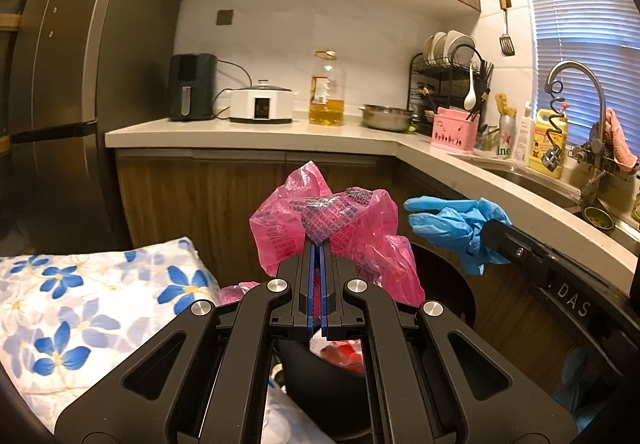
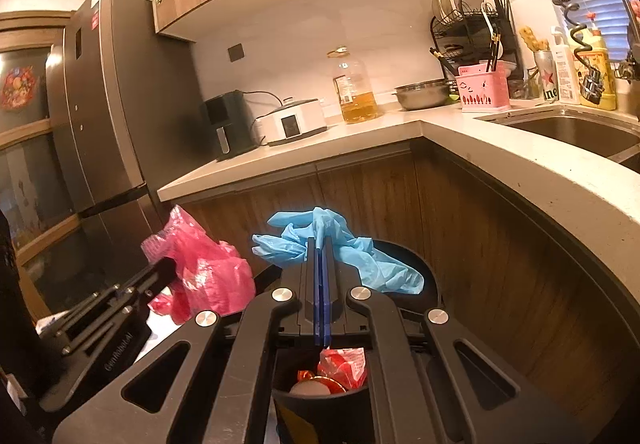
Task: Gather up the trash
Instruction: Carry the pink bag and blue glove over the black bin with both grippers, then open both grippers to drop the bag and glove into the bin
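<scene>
Left tongs clamp pink plastic bag; right tongs clamp blue glove. Both above black bin, drop pending.

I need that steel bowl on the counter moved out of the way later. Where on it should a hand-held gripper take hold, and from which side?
Grip the steel bowl by its out-turned rim, on the near edge facing the room, coming in over the counter front. That lip gives the fingers something thin to pinch; the dish rack and the pink caddy crowd its back and right.
</scene>
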